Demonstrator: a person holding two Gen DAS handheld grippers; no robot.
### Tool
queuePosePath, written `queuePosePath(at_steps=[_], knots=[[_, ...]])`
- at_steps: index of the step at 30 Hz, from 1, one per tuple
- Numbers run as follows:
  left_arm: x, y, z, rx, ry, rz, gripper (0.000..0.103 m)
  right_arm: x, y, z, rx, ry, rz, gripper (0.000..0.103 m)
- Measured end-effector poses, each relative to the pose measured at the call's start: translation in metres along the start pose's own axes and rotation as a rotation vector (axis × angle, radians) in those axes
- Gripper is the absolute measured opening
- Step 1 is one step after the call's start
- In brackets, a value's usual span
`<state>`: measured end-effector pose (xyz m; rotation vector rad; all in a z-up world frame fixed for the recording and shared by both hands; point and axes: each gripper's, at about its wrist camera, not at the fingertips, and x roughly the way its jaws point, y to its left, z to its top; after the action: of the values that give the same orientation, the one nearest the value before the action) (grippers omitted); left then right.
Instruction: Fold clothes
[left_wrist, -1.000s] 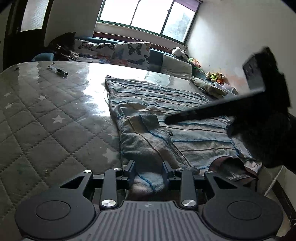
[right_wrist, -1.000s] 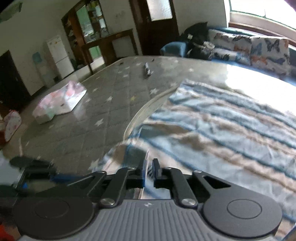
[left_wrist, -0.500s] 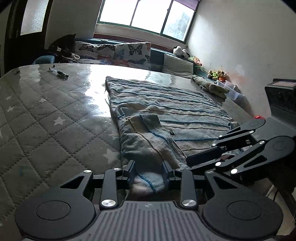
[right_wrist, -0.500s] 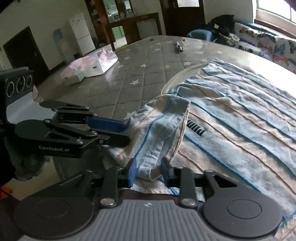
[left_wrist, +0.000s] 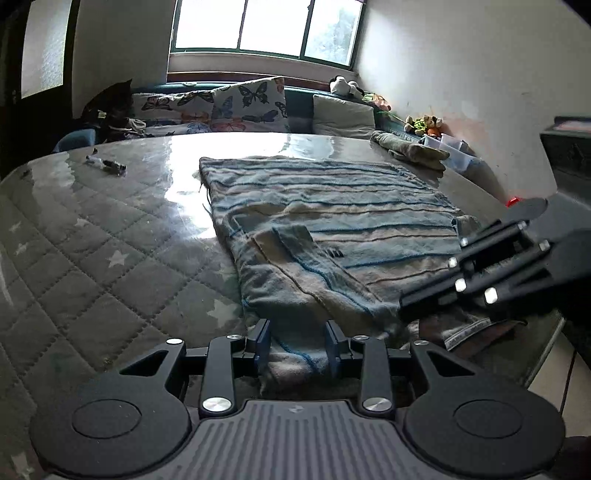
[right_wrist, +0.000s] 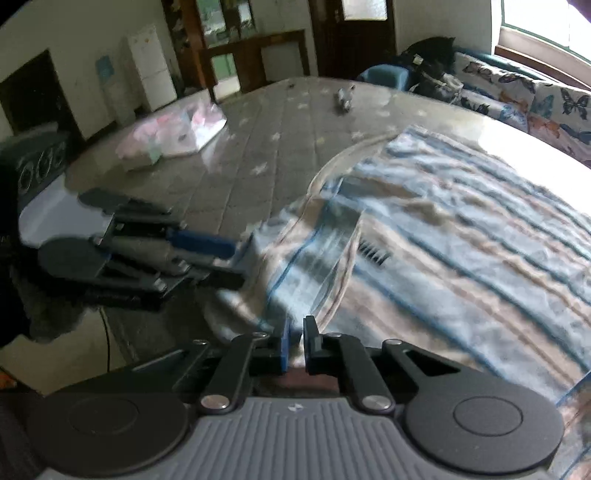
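Observation:
A blue and beige striped garment (left_wrist: 325, 206) lies spread on the quilted table (left_wrist: 92, 251), with one sleeve folded over it. My left gripper (left_wrist: 297, 349) is open at the near edge, its jaws on either side of the sleeve end. My right gripper (right_wrist: 295, 341) has its jaws nearly shut on the garment's near edge (right_wrist: 295, 295); this view is blurred. The right gripper also shows in the left wrist view (left_wrist: 424, 306), and the left gripper shows in the right wrist view (right_wrist: 221, 258).
A small dark object (left_wrist: 107, 164) lies far left on the table. A pink and white package (right_wrist: 173, 136) lies at the far side. A green cloth (left_wrist: 410, 149) and plastic boxes (left_wrist: 454, 151) sit far right. A sofa with butterfly cushions (left_wrist: 229, 110) stands behind.
My right gripper's jaws have closed from open to nearly shut on the garment's near edge. The right wrist view has become blurred. My left gripper stays in place.

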<state>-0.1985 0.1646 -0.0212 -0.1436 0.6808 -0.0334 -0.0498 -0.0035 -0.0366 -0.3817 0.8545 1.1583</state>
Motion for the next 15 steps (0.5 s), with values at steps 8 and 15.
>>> queuePosePath(at_steps=[8,15], knots=[[0.021,0.008,0.013,-0.018,-0.013,0.020,0.034,0.033,-0.011,0.049,-0.009,-0.062,0.020,0.010],[0.033,-0.009,0.009,0.068,0.007,-0.023,0.034,0.071,-0.013,0.078,-0.031,-0.072,0.027,0.010]])
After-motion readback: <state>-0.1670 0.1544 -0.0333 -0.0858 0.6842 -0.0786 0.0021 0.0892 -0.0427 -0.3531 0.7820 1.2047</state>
